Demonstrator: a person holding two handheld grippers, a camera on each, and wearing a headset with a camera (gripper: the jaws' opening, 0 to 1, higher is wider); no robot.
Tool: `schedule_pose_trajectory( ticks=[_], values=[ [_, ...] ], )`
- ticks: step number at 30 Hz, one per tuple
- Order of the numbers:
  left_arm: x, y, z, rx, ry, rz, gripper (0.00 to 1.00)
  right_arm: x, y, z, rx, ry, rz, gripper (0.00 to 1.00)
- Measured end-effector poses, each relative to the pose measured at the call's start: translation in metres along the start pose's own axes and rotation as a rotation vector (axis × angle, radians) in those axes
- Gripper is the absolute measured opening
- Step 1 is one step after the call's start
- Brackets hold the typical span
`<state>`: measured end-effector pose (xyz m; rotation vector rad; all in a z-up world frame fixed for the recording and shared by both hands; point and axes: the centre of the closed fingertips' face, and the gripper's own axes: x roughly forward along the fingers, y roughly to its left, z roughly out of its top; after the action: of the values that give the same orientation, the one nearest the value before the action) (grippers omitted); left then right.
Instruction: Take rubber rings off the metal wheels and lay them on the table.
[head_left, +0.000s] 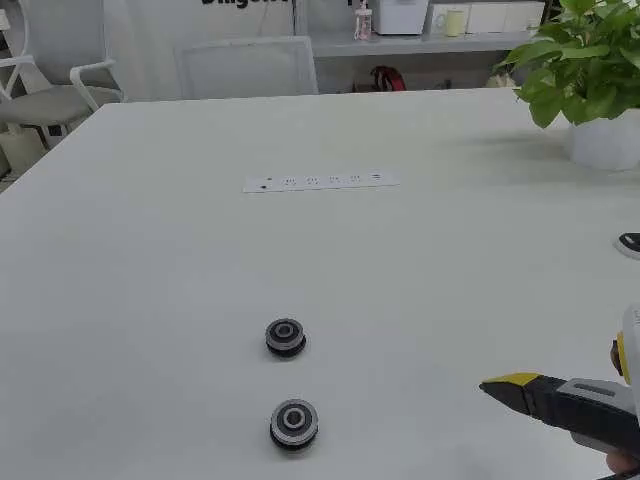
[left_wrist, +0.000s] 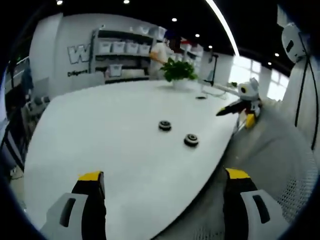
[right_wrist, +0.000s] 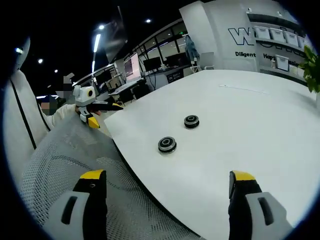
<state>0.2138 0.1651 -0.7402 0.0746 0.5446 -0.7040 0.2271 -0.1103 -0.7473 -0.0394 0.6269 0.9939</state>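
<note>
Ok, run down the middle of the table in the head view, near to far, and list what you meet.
nearer wheel → farther wheel → power strip → chair behind the table's far edge

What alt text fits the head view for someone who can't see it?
Two rubber-ringed metal wheels, a near wheel and a far wheel, sit apart on a white table. The right gripper points in from the lower right, touching neither. A power strip and a potted plant lie farther back.
</note>
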Motion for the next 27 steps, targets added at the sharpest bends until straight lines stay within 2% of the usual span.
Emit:
schedule_pose_trajectory(
  ticks=[5,11,14,16,18,22,24,27],
  values=[
    [0.003,-0.005,-0.001,0.023,0.025,-0.018,0.99,0.000,0.001,-0.002,-0.016,0.016,0.005,0.98],
    [0.001,-0.002,0.000,0.012,0.014,-0.003,0.99,-0.002,-0.003,0.000,0.001,0.001,-0.014,0.98],
    [0.001,-0.003,-0.002,0.015,0.024,-0.011,0.99,-0.002,-0.004,0.001,0.009,-0.005,-0.024,0.98],
    [0.000,-0.006,0.002,0.003,0.003,-0.028,0.96,-0.004,-0.007,0.001,0.015,-0.012,-0.041,0.99],
    [0.001,-0.005,0.003,0.002,-0.006,-0.025,0.96,-0.004,-0.008,0.002,0.025,-0.020,-0.044,0.99],
    [0.000,-0.005,0.004,-0.009,-0.012,-0.022,0.97,-0.005,-0.010,0.002,0.024,-0.024,-0.056,0.99],
    [0.000,-0.003,0.004,-0.007,-0.017,-0.013,0.97,-0.007,-0.008,0.007,0.034,-0.051,-0.048,0.97],
    [0.000,-0.004,0.003,-0.004,-0.008,-0.011,0.98,-0.009,-0.010,0.006,0.025,-0.051,-0.067,0.98]
  ],
)
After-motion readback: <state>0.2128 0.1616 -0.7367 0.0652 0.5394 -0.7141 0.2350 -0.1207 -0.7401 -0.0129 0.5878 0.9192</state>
